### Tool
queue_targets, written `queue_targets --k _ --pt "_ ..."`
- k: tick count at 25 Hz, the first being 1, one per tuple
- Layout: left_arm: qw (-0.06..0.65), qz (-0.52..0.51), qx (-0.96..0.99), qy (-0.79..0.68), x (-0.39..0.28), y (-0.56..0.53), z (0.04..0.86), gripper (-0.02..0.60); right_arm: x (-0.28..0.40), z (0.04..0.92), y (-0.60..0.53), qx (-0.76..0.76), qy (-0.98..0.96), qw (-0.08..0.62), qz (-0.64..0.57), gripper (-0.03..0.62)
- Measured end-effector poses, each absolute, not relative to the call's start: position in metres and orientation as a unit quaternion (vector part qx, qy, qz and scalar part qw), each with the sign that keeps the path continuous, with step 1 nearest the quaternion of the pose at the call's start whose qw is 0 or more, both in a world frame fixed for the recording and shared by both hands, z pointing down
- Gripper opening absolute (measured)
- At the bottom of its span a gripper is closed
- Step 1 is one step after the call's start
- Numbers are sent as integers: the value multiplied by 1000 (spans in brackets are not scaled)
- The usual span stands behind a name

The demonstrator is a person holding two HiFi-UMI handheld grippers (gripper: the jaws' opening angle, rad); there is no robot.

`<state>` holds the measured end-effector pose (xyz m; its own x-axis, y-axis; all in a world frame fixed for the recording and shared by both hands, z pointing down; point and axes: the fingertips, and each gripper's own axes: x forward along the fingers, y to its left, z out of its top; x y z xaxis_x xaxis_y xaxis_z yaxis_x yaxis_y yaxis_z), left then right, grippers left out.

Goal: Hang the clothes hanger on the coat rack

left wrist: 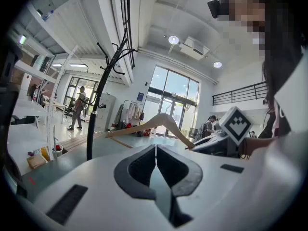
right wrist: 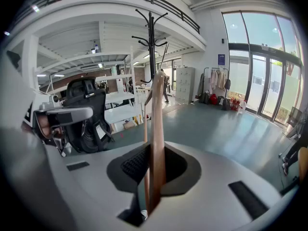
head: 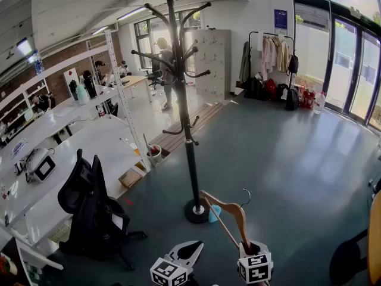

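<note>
Approach step, by the look of it: hanger (head: 229, 210) carried low toward the rack (head: 189, 142), nothing hung yet. Right tool (right wrist: 154, 170) clamped on the end of one wooden arm, angled down and forward. Hook (head: 245, 196) at the hanger's far side, away from the tool, well below the rack's pegs. Left tool (left wrist: 155, 153) closed on nothing, held just beside the right.

Next, most likely: raise the hanger to peg height, turn the hook's opening toward a peg, lower over it, and only then release. Some care probably needed, with the grip far out on one arm and the hook free to swing.

Rack on open floor, pegs bare. Against the far wall, a clothes rail (head: 271, 49) full of garments, bags (head: 268, 88) beneath. By the shelving (head: 122, 94), a small bucket (head: 155, 152) holding something red, too small to tell what.
</note>
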<state>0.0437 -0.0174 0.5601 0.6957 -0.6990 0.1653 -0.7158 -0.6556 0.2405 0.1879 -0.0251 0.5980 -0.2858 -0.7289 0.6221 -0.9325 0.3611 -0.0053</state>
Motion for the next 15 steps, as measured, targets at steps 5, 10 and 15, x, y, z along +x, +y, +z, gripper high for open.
queue_targets --k 5,10,15 --pt "141 23 908 -394 39 -44 558 6 198 594 -55 546 -771 270 183 52" --pt "140 24 912 -384 23 -86 556 6 192 588 -96 565 -760 271 174 52" --pt "124 26 922 -365 1 -142 550 6 175 582 -143 591 -743 258 178 52"
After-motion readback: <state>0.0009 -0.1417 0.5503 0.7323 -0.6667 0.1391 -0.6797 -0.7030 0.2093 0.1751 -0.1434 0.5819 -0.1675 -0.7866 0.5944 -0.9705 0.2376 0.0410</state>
